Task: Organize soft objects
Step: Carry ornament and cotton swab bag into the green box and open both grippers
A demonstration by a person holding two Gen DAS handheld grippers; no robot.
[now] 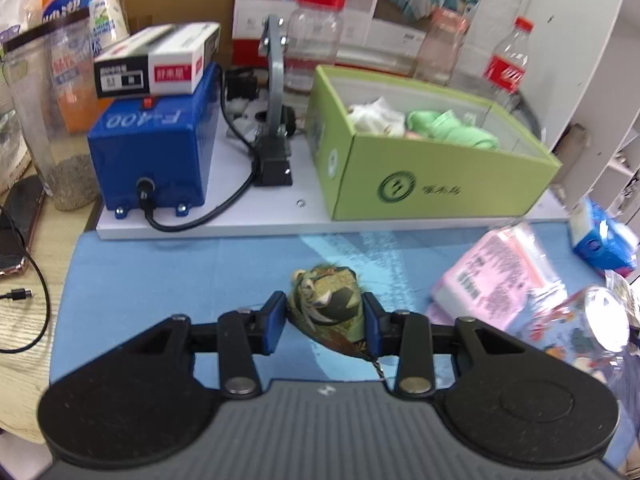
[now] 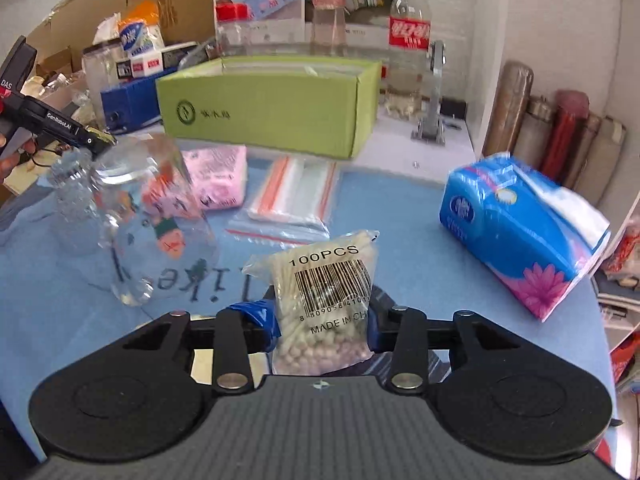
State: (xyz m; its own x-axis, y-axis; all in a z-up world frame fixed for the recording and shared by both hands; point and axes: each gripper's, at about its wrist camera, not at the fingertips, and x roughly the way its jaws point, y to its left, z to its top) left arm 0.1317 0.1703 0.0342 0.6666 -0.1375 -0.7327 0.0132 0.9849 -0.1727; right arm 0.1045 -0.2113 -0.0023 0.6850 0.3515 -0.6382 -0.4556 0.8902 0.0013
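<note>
My left gripper (image 1: 325,322) is shut on a small green patterned fabric pouch (image 1: 328,300), held just above the blue mat (image 1: 160,280). The green open box (image 1: 436,176) stands behind it on a white board, with white and mint-green soft items (image 1: 448,128) inside. My right gripper (image 2: 322,326) is shut on a clear bag of cotton swabs (image 2: 324,300) marked 100PCS, above the blue mat (image 2: 400,260). The green box (image 2: 268,108) shows at the back in the right wrist view. The left gripper's body (image 2: 52,124) shows at that view's left edge.
A pink pack (image 1: 492,276) (image 2: 218,178), blue tissue pack (image 2: 516,224) (image 1: 600,240), zip bags (image 2: 292,196) and a clear printed bag (image 2: 160,224) lie on the mat. A blue machine (image 1: 156,140), jars, a cola bottle (image 1: 508,64), a phone (image 1: 16,232) and cable surround it.
</note>
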